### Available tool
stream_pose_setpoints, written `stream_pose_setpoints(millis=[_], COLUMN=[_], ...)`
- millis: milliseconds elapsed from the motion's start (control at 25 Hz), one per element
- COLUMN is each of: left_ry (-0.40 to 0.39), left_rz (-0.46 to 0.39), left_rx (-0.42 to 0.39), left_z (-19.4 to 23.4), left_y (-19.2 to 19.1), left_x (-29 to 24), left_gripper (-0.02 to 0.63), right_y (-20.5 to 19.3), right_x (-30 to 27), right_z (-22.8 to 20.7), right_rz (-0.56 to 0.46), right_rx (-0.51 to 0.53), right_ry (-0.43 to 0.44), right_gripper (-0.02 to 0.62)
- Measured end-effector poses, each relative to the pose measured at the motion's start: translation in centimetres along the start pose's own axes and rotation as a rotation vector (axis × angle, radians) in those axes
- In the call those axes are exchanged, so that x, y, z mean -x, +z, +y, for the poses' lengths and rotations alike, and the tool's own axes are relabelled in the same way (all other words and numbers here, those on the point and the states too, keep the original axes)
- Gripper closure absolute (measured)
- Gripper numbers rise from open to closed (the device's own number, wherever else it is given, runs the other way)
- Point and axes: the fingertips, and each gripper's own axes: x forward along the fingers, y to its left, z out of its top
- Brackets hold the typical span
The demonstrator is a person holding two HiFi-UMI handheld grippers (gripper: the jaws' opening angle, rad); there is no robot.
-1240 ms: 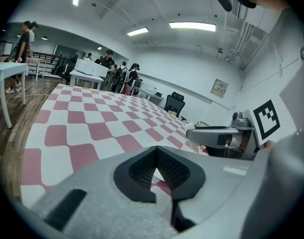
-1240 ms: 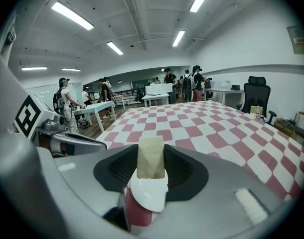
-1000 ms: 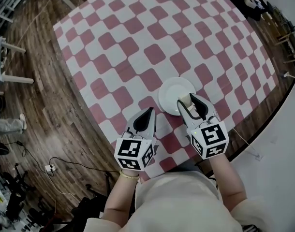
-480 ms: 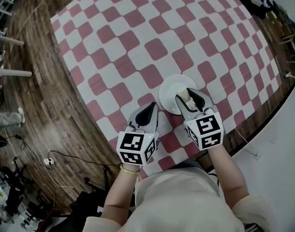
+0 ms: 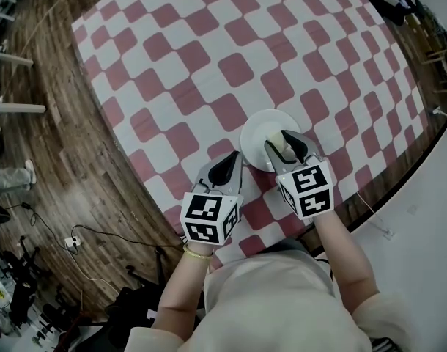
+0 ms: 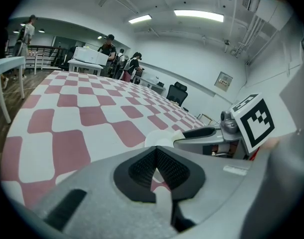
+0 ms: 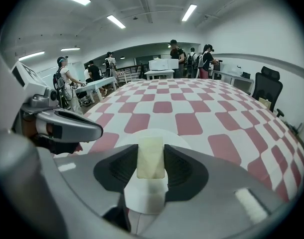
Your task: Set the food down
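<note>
Right gripper (image 5: 286, 144): clamped on pale food block (image 7: 151, 157), above white plate (image 5: 256, 134) on checkered surface (image 5: 209, 64). Left gripper (image 6: 155, 159): clenched, empty, just beside plate. Handling: lower level onto plate, release gently, lift straight off.

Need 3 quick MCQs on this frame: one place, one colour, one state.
1. Where is the pale food block?
A) on the floor
B) in the right tongs, over the white plate
C) at the table's far edge

2. What pattern is the tablecloth?
A) red and white checks
B) blue stripes
C) plain green

3. State of the left tongs?
A) wide open
B) shut, empty
C) shut on a cup

Answers:
1 B, the right gripper view shows it gripped, with the plate just beyond.
2 A, checks fill the head view.
3 B, the jaws meet with nothing between.
</note>
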Motion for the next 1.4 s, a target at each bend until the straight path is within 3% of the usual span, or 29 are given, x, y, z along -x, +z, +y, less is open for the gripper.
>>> stream_pose_setpoints(millis=[680,1400], left_ry=[-0.002,-0.014], left_rz=[0.021,0.023], left_rx=[0.016,0.007], left_z=[0.1,-0.7], left_y=[-0.6,-1.0], left_x=[-0.4,0.1], left_gripper=[0.604,0.606], right_y=[-1.6,-1.5], right_x=[-1.5,-1.4], right_z=[-0.1,0.4], right_rz=[0.109,0.088], right_rx=[0.032,0.020], right_ry=[-0.011,-0.014], right_gripper=[0.423,0.393])
